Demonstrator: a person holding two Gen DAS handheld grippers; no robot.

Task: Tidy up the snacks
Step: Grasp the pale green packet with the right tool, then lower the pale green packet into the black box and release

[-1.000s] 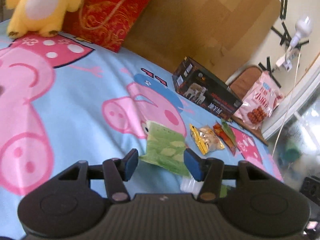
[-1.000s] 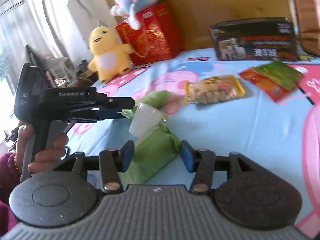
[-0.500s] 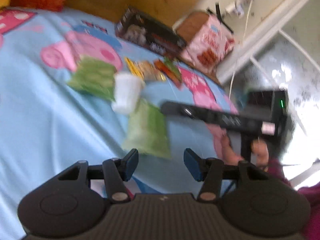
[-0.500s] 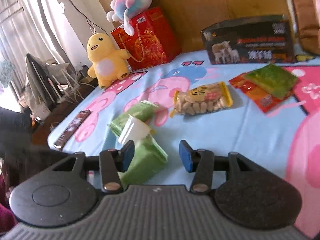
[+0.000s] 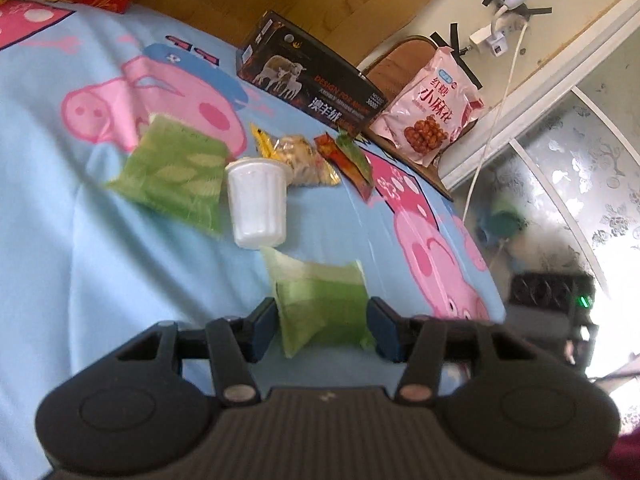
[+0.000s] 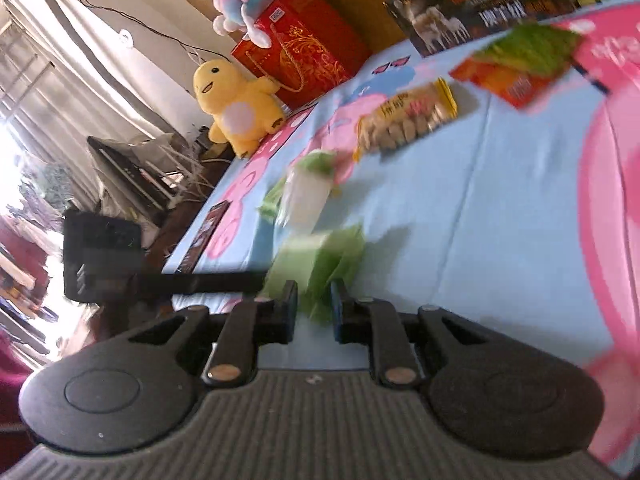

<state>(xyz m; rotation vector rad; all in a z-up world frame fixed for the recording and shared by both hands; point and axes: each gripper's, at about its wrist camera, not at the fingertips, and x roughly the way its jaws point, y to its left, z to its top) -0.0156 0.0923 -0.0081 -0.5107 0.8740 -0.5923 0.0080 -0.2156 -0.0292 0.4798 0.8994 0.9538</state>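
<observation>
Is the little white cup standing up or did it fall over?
It fell over. The white cup lies on its side on the blue blanket, between two green packets, with its wide rim pointing toward the far snacks.

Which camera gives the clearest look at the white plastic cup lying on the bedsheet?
The left wrist view: the white plastic cup is sharp and unobstructed, showing its ridged wall and rim. The right wrist view shows it smaller and motion-blurred, partly merged with green packets.

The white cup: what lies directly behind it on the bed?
Behind the white cup lies a yellow-edged bag of snacks, its near end hidden by the cup. A green packet lies beside it.
</observation>
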